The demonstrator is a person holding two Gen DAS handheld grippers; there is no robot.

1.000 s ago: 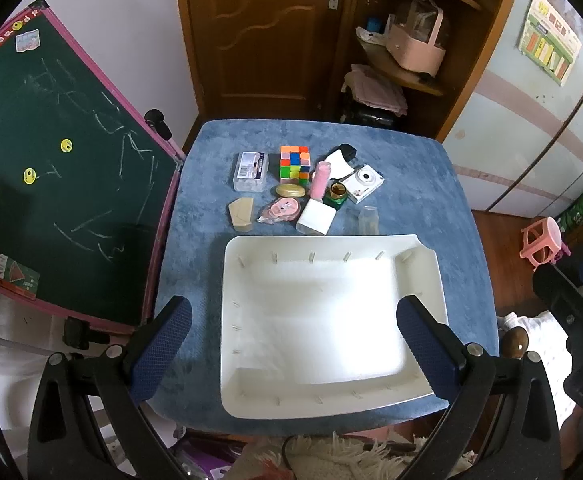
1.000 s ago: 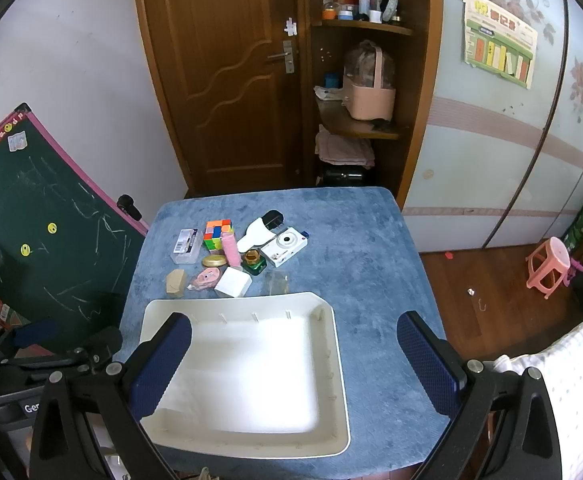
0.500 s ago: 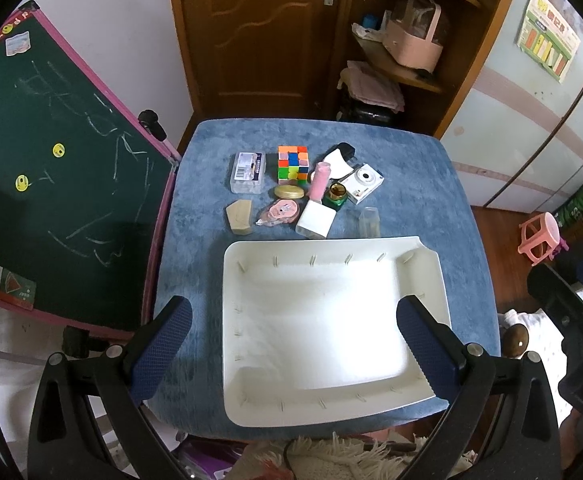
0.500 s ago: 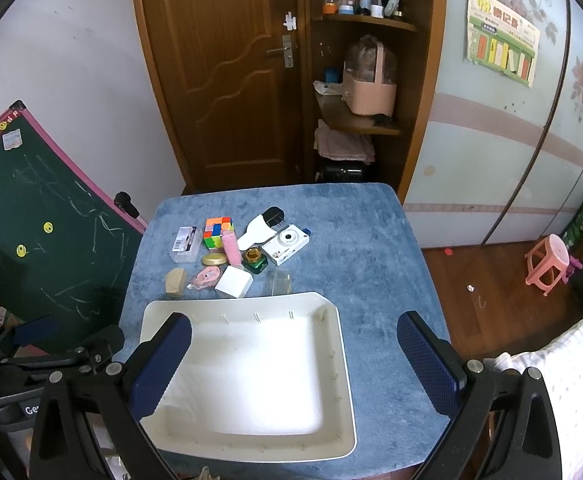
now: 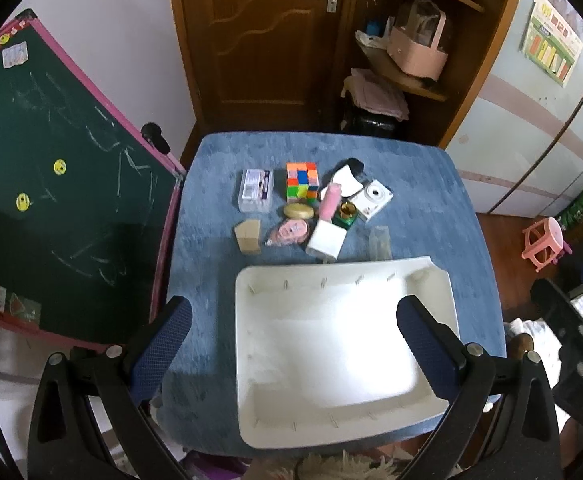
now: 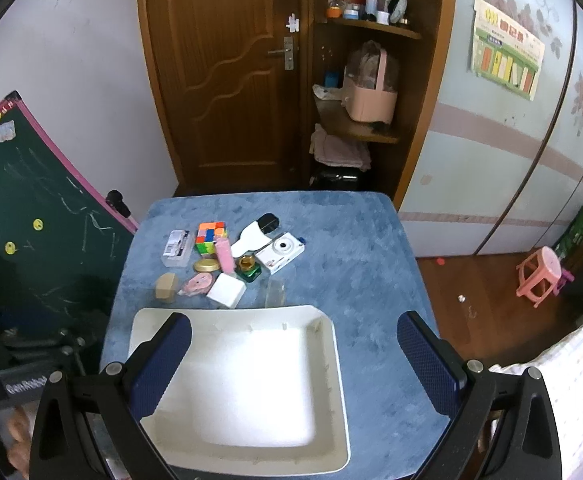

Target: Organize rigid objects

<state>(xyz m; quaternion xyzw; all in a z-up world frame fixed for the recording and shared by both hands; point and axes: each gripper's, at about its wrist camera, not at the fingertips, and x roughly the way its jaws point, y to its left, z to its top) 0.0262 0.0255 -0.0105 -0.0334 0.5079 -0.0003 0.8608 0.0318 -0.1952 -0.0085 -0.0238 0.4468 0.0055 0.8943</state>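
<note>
A white tray (image 5: 443, 292) (image 6: 337, 344) lies empty on the near part of the blue table. Behind it is a cluster of small items: a colour cube (image 5: 301, 181) (image 6: 210, 237), a clear case (image 5: 255, 190), a white camera (image 5: 373, 198) (image 6: 281, 251), a pink bottle (image 5: 329, 201) (image 6: 224, 255), a green jar (image 5: 346, 214), a white box (image 5: 326, 239) (image 6: 226, 289), a gold disc (image 5: 298, 211), a pink tape dispenser (image 5: 289, 232) and a tan block (image 5: 248, 236) (image 6: 166, 286). My left gripper (image 5: 293, 332) and right gripper (image 6: 293, 346) are open and empty, high above the tray.
A green chalkboard (image 5: 51, 184) leans at the table's left edge. A wooden door and shelf unit (image 6: 355, 92) stand behind the table. A pink stool (image 6: 541, 276) is on the floor at the right. A clear small cup (image 5: 379, 242) stands by the tray's far rim.
Both grippers have shifted slightly; the view of the table has moved a little. Nothing on the table has moved and both grippers stay open.
</note>
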